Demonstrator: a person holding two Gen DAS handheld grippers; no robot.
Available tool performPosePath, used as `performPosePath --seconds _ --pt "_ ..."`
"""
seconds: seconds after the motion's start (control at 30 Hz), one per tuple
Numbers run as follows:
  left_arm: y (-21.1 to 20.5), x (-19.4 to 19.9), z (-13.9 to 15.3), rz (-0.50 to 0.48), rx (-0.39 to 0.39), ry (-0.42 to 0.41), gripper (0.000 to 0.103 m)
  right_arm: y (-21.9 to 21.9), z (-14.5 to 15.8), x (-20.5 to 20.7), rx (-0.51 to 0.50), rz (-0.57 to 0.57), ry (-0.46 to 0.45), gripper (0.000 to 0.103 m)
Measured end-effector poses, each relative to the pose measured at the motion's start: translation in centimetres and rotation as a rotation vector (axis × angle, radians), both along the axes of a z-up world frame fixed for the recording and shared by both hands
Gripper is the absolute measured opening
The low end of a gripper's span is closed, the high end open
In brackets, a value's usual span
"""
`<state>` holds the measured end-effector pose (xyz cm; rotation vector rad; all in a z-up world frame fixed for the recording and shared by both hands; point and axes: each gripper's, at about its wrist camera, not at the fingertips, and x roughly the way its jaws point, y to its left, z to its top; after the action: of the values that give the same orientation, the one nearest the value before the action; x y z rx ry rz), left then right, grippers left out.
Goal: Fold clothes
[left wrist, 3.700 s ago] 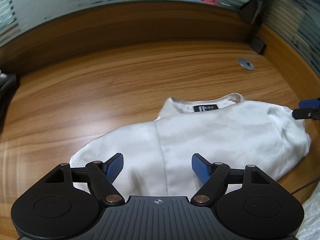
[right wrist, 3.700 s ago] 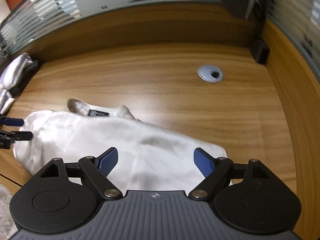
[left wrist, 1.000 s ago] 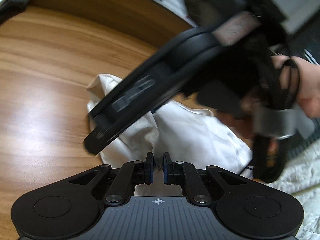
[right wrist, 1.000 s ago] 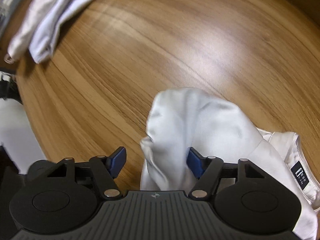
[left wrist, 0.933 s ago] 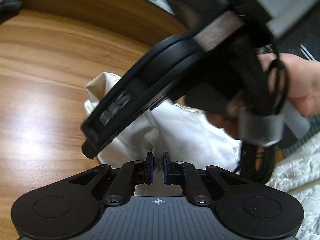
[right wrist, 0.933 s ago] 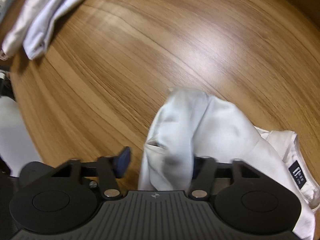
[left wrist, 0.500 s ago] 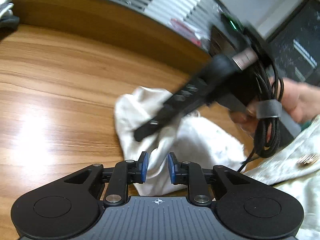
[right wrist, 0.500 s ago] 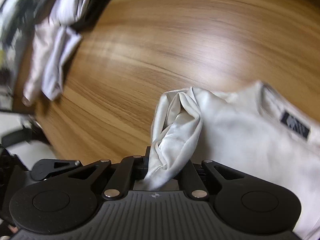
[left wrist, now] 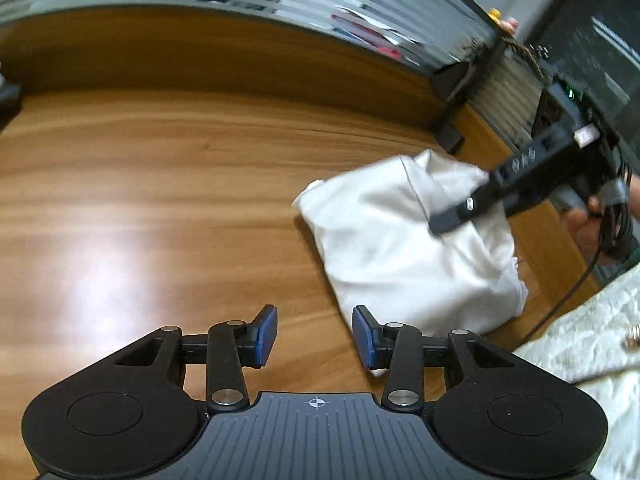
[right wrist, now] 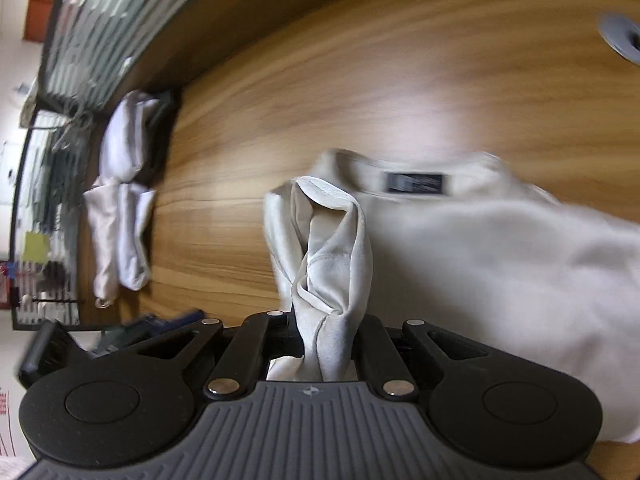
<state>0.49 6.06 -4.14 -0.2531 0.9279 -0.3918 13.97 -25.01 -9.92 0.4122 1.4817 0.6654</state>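
Observation:
A white shirt (left wrist: 400, 260) lies bunched on the wooden table (left wrist: 160, 200), to the right of my left gripper (left wrist: 314, 328). The left gripper's jaws are opening with nothing between them, only bare wood. The shirt's lower corner reaches just behind the right blue pad (left wrist: 366, 334). In the right wrist view my right gripper (right wrist: 324, 332) is shut on a twisted fold (right wrist: 332, 272) of the shirt (right wrist: 480, 260). The collar with its dark label (right wrist: 416, 182) lies beyond it. Seen from the left wrist, the right gripper (left wrist: 444, 222) sits over the shirt's top.
Pale folded clothes (right wrist: 120, 208) lie at the table's far left edge. A grey cable grommet (right wrist: 622, 36) sits at the far right. A wooden upstand (left wrist: 240, 52) borders the back. A hand (left wrist: 588, 216) with cables holds the right gripper. Cream quilted fabric (left wrist: 580, 352) is near right.
My left gripper let go of the shirt, opened and lifted away. My right gripper shut on a fold of the shirt and swept sideways with it, rolling as it went.

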Motion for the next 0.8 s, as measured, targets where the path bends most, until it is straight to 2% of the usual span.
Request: performPosePath --seconds 0.2,0.3,0.37,0.47,0.57,0.63,0.8 --pt "-3.4 2.3 0.7 -0.132 0.055 -0.017 0.044 -3.8 -3.9 -1.1 -0.001 -0.085 -0.018 0.009" --pt "-6.0 4.1 -0.5 -0.203 0.07 0.017 0.042 -4.9 -5.4 -1.5 0.024 -0.098 -0.044 0.011" --pt "-7.9 5.3 -1.6 -0.259 0.11 0.045 0.036 -5.8 -6.6 -1.6 0.045 -0.12 -0.038 0.014" --pt "-10.2 6.0 -2.3 -0.321 0.164 0.037 0.036 -7.2 -7.6 -1.8 0.064 -0.156 -0.028 0.022" --pt "-11.3 6.4 -2.8 -0.341 0.182 0.038 0.037 -8.6 -6.8 -2.2 0.029 -0.153 -0.075 0.033" --pt "-11.6 6.6 -2.7 -0.332 0.188 0.046 0.037 -9.4 -5.6 -2.5 -0.026 -0.145 -0.135 0.045" --pt "-12.0 6.6 -1.4 -0.313 0.184 0.017 0.037 -10.4 -2.0 -3.6 -0.162 -0.107 -0.302 0.048"
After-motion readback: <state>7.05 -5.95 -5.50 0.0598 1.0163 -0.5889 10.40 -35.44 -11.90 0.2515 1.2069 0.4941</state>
